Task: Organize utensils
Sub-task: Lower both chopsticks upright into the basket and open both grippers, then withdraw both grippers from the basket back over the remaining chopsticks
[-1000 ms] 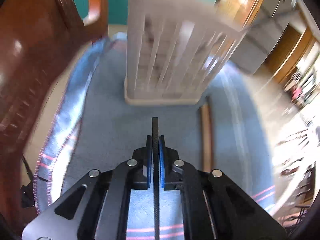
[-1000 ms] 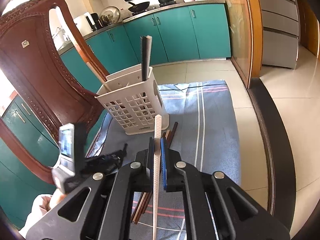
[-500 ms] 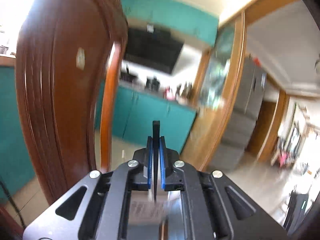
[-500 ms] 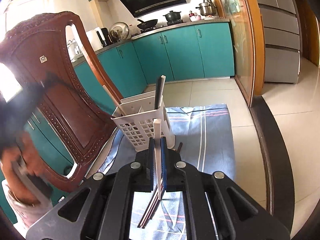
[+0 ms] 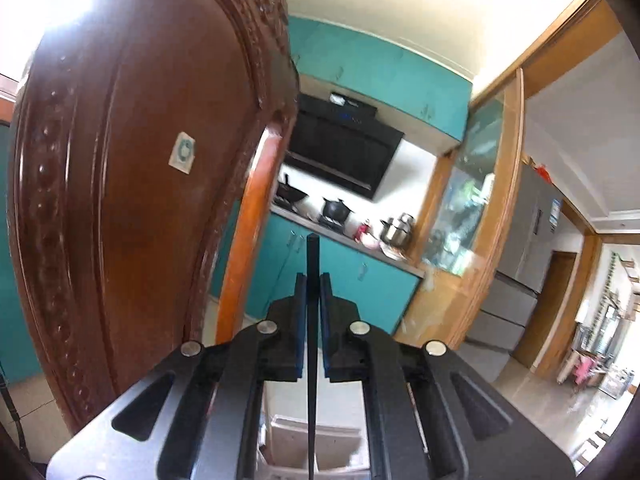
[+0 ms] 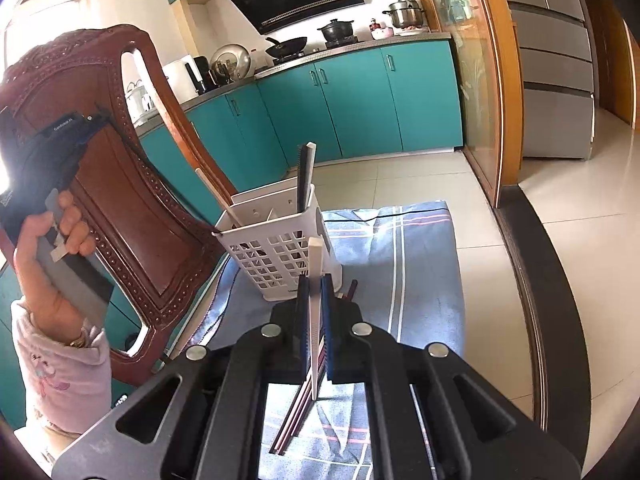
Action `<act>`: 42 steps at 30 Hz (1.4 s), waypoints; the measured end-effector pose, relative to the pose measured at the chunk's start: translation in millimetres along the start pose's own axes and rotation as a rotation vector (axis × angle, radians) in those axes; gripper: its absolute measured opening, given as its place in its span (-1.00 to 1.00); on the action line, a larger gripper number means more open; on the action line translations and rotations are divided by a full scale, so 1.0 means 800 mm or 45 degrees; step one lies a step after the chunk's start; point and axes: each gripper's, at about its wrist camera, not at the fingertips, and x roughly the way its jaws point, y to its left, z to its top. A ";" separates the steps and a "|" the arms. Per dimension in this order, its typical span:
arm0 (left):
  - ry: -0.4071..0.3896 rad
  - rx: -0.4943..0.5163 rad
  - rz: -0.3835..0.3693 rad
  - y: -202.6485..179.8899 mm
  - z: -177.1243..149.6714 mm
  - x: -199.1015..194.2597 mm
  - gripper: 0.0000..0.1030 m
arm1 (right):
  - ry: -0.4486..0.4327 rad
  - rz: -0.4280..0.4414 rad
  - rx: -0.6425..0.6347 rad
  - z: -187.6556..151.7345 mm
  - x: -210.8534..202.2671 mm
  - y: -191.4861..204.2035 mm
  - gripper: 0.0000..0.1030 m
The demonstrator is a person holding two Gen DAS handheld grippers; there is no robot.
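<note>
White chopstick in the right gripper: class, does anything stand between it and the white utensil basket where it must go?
Nothing visible does. The right gripper holds the white chopstick upright, directly in front of the white utensil basket on the blue cloth. The brown chopsticks lie flat on the cloth below, not in the path.

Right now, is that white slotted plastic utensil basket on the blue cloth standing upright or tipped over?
Upright. The white slotted plastic utensil basket stands on its base on the blue cloth, open top upward, with a dark utensil sticking up out of it.
</note>
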 end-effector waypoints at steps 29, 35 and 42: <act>0.476 0.043 -0.035 0.055 -0.133 0.029 0.02 | -0.637 0.040 -0.111 0.185 -0.021 0.091 -0.87; 0.621 0.084 -0.064 0.051 -0.160 0.036 0.02 | -0.610 -0.034 -0.116 0.184 0.064 0.087 -0.87; 0.675 0.125 -0.060 0.046 -0.177 0.041 0.06 | -0.412 -0.084 -0.088 0.159 0.137 0.065 -0.87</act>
